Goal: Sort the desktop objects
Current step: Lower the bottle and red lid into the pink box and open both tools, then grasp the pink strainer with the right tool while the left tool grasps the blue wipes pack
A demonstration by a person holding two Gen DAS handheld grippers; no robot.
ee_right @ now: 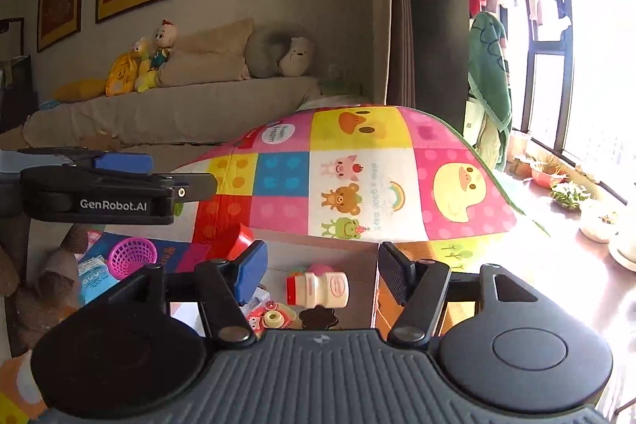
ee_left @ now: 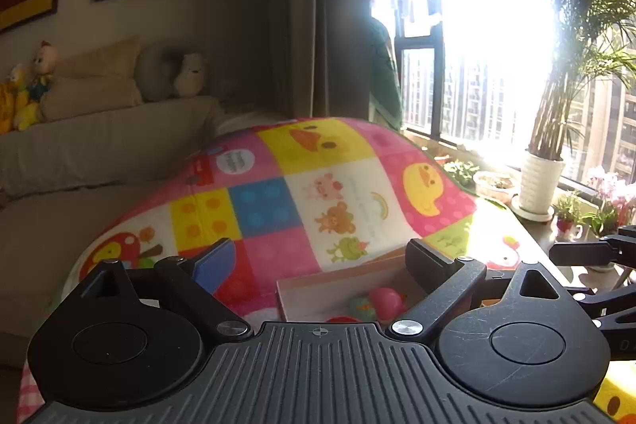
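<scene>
My left gripper (ee_left: 320,259) is open and empty, held above a shallow cardboard box (ee_left: 318,285) that lies on the colourful cartoon tablecloth (ee_left: 278,197). In the box are a pink egg-shaped toy (ee_left: 384,301) and a greenish one (ee_left: 362,308). My right gripper (ee_right: 322,271) is open and empty above a small white yogurt bottle (ee_right: 318,289) with a red cap, lying on its side. Below it lie a small round toy (ee_right: 272,318) and a dark flower-shaped piece (ee_right: 318,318). The left gripper (ee_right: 119,185) shows at the left of the right wrist view.
A pink plastic basket (ee_right: 132,256) and a red cup (ee_right: 243,240) are at the left on the floor side. A sofa (ee_right: 167,110) with plush toys stands behind. Potted plants (ee_left: 540,181) line the bright window sill at right.
</scene>
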